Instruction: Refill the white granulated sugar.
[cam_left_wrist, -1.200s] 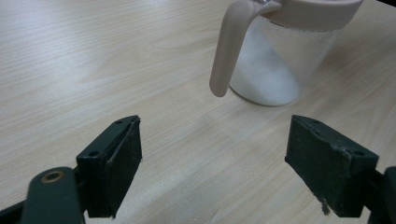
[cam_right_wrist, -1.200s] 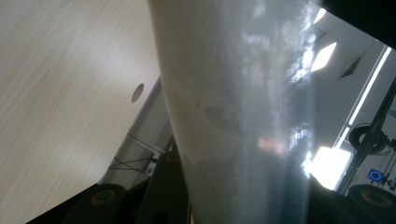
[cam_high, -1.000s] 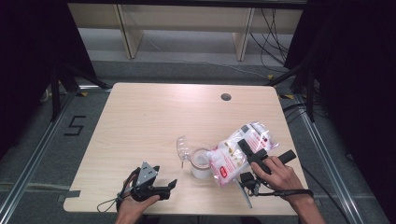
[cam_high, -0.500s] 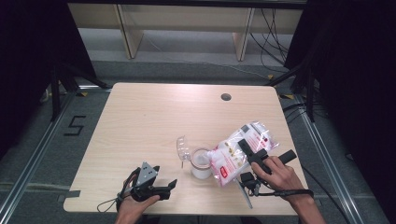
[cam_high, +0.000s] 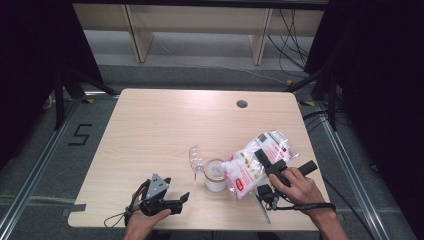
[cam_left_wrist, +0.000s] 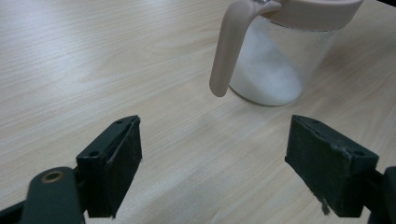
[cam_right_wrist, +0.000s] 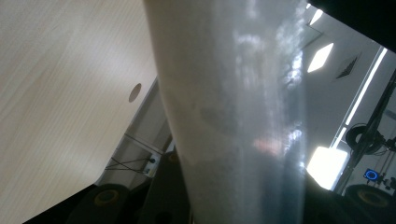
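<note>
1. Two grippers were in play: the right gripper (cam_high: 267, 162) had its jaws pinched on a clear plastic bag (cam_high: 257, 162) of white powder, tilted over the jar (cam_high: 215, 175) near the front of the table (cam_high: 165, 125).
2. Seen from above, the bag's lower end sat right at the jar's open mouth, so this looked like the pouring step, with white powder already lying in the bottom of the jar (cam_left_wrist: 273, 70).
3. From the right gripper view, the bag (cam_right_wrist: 233, 116) rose straight up between the jaws, powder packed against the film.
4. Meanwhile the left gripper (cam_high: 172, 202) rested on the table, well apart from the jar, jaws spread wide and holding nothing; the left gripper view looked straight at the jar's beige handle (cam_left_wrist: 229, 51).
5. Beside the jar lay a clear lid (cam_high: 196, 157), flipped open.
6. My read: the next move called for more tilt on the bag, kept over the mouth so nothing spilled; the free gripper could steady the jar by its handle.
</note>
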